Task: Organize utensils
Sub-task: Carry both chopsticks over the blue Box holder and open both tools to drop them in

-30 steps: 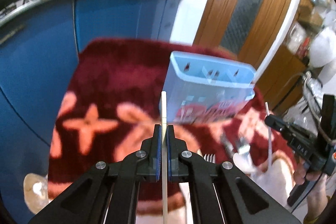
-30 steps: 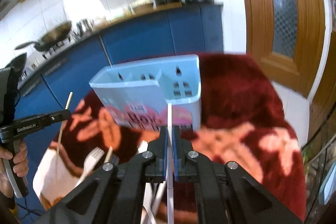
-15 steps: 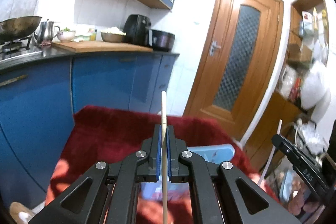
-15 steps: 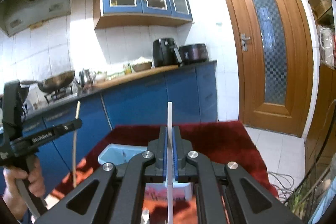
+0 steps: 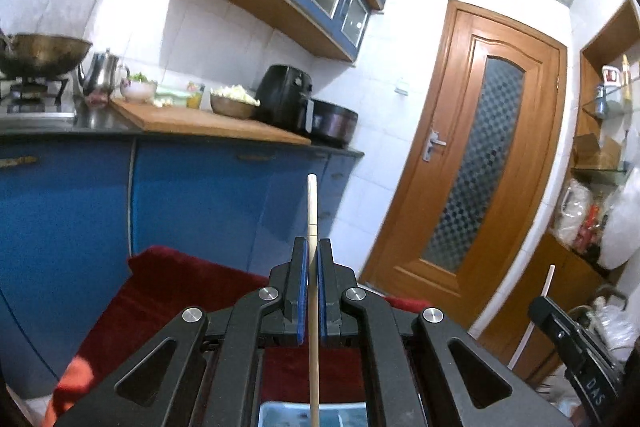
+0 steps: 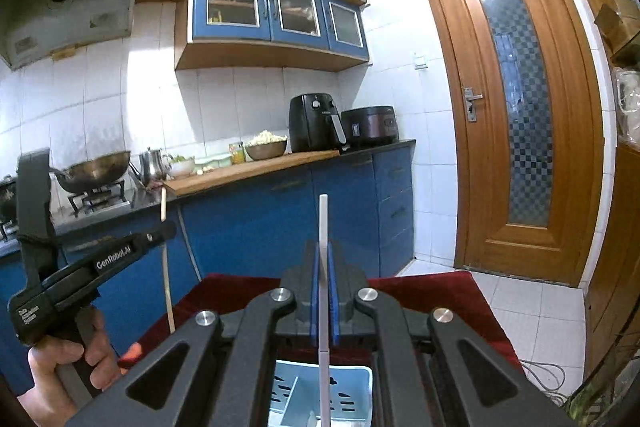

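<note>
My left gripper [image 5: 312, 259] is shut on a wooden chopstick [image 5: 312, 211] held upright; it also shows in the right wrist view [image 6: 164, 227]. My right gripper [image 6: 323, 259] is shut on a white chopstick [image 6: 323, 223], also upright, seen at the right in the left wrist view [image 5: 548, 283]. The light blue utensil holder [image 6: 348, 391] sits right below both grippers on the red cloth; its compartments show under the right gripper, and its rim shows under the left gripper [image 5: 280, 417]. Both chopsticks' lower ends hang over the holder.
The red floral cloth [image 5: 180, 287] covers the table. Blue kitchen cabinets [image 6: 260, 219] with a worktop stand behind it. A wooden door [image 6: 520, 107] is at the right. The left hand-held gripper body [image 6: 80, 267] is at the left of the right wrist view.
Both grippers have tilted up from looking down at the table to looking level at the kitchen. The holder has slid from mid-view to the bottom edge. Both still grip their chopsticks.
</note>
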